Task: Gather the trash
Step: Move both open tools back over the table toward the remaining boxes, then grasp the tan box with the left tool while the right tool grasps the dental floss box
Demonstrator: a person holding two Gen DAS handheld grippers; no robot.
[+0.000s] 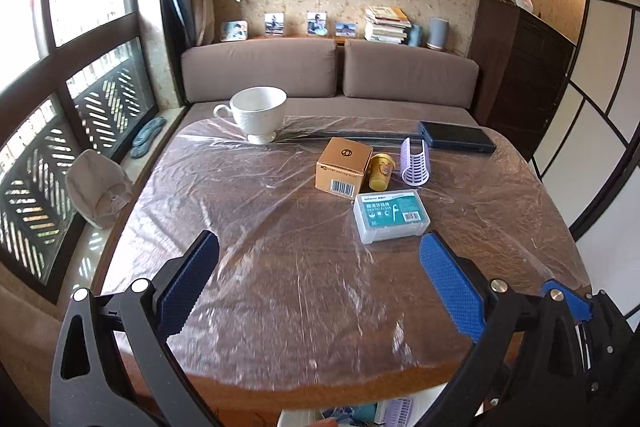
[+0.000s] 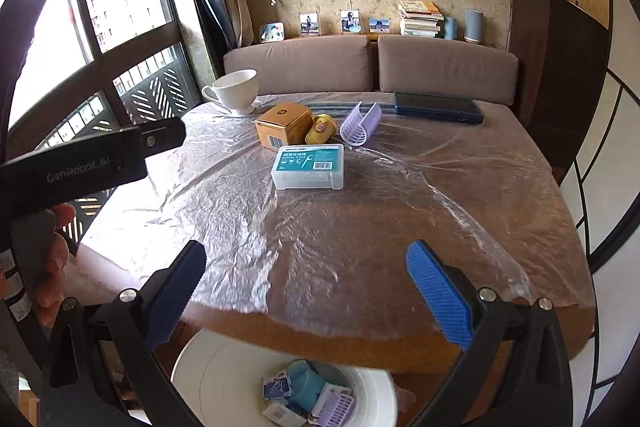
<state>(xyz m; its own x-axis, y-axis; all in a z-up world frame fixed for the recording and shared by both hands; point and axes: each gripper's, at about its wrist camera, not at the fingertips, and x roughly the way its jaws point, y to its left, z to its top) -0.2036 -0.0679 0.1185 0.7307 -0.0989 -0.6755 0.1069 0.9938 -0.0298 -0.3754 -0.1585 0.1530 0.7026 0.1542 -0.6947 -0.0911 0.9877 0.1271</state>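
Note:
My left gripper (image 1: 319,241) hangs open and empty over the near part of the wooden table (image 1: 280,367). The right gripper (image 2: 306,250) is open and empty too, above the table's near edge. Further back on the table lie a clear floss box (image 1: 390,215), an orange carton (image 1: 344,167), a small gold pot (image 1: 381,171) and a purple hair roller (image 1: 416,161). Below the table's edge stands a white bin (image 2: 208,367) holding blue wrappers (image 2: 304,387) and a purple roller (image 2: 338,405).
Crinkled clear film (image 2: 360,227) covers the tabletop. A white cup (image 1: 258,113) and a dark blue case (image 1: 456,139) sit at the back, a brown sofa (image 1: 320,71) behind them. A hand (image 2: 52,259) holds the other tool's black handle (image 2: 80,167) at the left.

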